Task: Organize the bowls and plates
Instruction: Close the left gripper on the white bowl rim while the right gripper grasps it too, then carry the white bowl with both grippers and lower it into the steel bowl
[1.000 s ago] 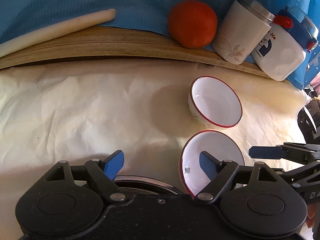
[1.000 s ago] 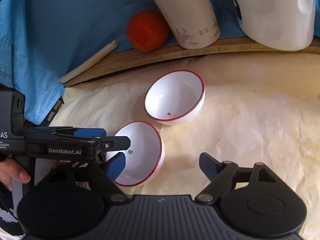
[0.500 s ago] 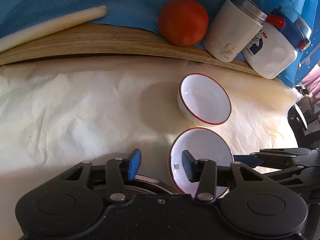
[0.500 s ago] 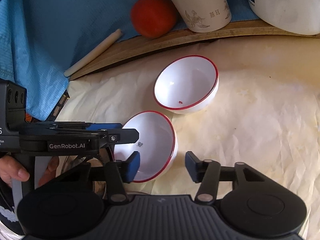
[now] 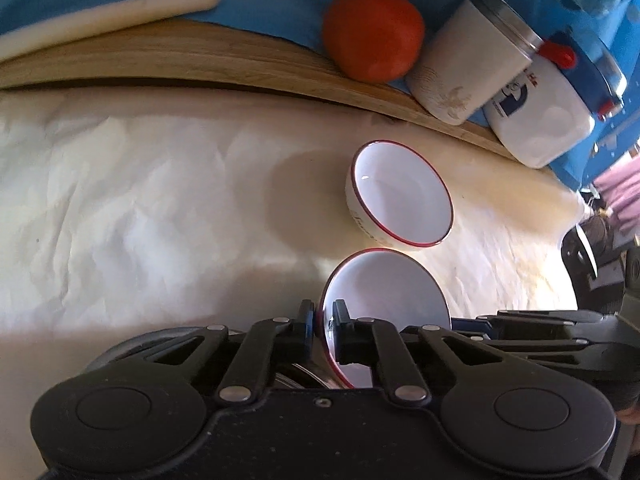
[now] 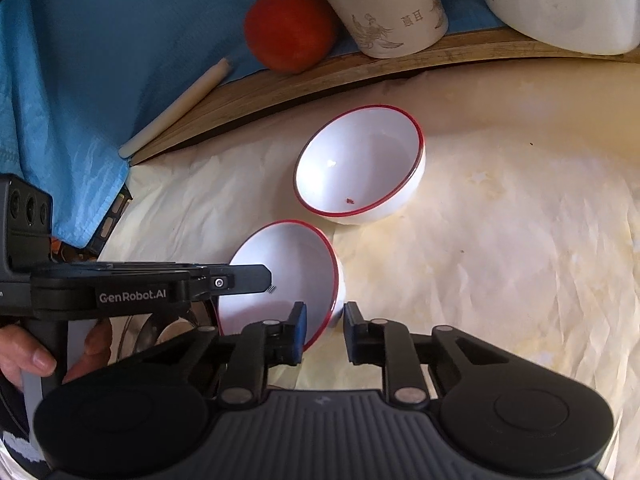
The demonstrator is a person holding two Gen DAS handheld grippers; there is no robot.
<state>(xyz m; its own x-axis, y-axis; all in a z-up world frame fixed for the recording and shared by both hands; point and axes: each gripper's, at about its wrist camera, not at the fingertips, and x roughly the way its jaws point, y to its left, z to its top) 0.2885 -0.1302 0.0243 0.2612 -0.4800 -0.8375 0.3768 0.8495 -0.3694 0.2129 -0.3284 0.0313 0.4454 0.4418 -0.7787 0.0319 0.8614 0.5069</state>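
Note:
Two white bowls with red rims sit on cream paper. The near bowl point(image 5: 384, 296) point(image 6: 280, 272) stands tilted, right in front of both grippers. My left gripper point(image 5: 323, 318) is shut on its left rim, one pad inside and one outside. In the right wrist view the left gripper point(image 6: 256, 278) reaches in from the left over that rim. My right gripper point(image 6: 325, 322) is closing on the opposite rim, with the bowl's wall between its pads and touching them. The far bowl point(image 5: 404, 204) point(image 6: 360, 164) stands upright just behind, untouched, with a small red speck inside.
A wooden board point(image 5: 200, 60) on blue cloth runs along the back, with a red fruit point(image 5: 372, 34), a white tumbler point(image 5: 468, 64), a white and blue jar point(image 5: 548, 112) and a pale stick point(image 5: 108, 16). A metal dish point(image 6: 160, 328) lies under the near bowl's left side. A hand point(image 6: 24, 356) holds the left gripper.
Both grippers' jaws went from wide open to closed around opposite rims of the near bowl. The hands stayed about where they were, and the far bowl did not move.

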